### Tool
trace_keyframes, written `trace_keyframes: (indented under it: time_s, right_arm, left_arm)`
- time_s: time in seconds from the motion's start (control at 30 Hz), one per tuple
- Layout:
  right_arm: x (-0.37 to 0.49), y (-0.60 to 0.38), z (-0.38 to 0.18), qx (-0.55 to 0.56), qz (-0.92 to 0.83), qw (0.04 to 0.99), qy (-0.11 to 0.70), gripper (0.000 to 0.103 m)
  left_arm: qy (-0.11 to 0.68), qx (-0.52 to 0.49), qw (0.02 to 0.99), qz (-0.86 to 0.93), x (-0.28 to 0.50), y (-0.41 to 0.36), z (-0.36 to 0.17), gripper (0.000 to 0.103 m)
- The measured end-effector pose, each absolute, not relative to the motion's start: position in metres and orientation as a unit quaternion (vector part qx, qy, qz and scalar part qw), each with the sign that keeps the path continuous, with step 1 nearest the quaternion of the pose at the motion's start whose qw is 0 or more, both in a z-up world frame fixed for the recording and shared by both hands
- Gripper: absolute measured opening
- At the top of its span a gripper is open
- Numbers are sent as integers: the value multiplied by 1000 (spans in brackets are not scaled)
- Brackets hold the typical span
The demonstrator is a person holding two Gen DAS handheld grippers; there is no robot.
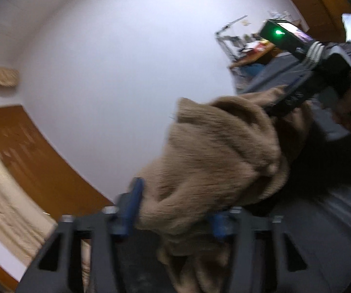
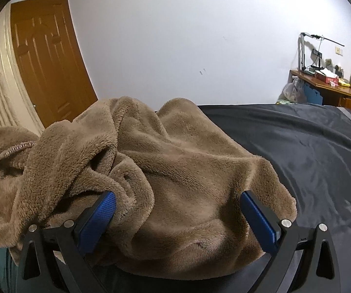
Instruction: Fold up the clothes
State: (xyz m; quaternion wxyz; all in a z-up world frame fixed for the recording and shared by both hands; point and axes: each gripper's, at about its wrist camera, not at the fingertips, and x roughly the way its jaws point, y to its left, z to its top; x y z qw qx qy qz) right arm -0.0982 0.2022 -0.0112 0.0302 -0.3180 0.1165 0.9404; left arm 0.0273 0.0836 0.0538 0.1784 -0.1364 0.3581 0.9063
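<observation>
1. In the right wrist view we see the brown fleece jacket point(image 2: 170, 183) bunched in a heap across the lower middle of the frame, resting on the dark bed sheet point(image 2: 309, 146), its zipper point(image 2: 16, 147) showing at the left edge.
2. Our right gripper point(image 2: 177, 217) has its blue pads spread wide apart, with the heap bulging between them; nothing is clamped, so the jacket seems to sit on the bed by its own weight.
3. In the left wrist view the jacket fills the lower centre, and our left gripper point(image 1: 173, 217) has fleece between its blue pads; the blur keeps us from telling whether they pinch it.
4. We judge the jacket crumpled, not flat or folded.
</observation>
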Motion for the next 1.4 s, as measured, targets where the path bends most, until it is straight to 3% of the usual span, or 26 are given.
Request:
trace_keyframes:
  time_s: [0.07,0.17,0.43,0.67,0.93,1.4]
  right_arm:
    - [-100,207,-10,-314,942,31,117,103]
    - [-98,213,-6,-301,945,37,124,103]
    - [-80,237,13,-233,956,67,168,102]
    - [-85,236,26,-215,961,41,168,103]
    - [-88,212,42,-200,970,-19,136,103]
    - [-168,121,76,-258,962,-68,-60,103]
  left_arm:
    - [343,-147,184,909,27,82,55,20]
    - [297,-161,190,922,29,68,67,17]
    - [94,-181,177,963,53,-16,115,15]
    - [-33,-146,163,975,106,-104,143,15]
    - [-84,-146,119,979,122,-160,136,15]
    - [-111,-168,89,975,126,-201,103,15]
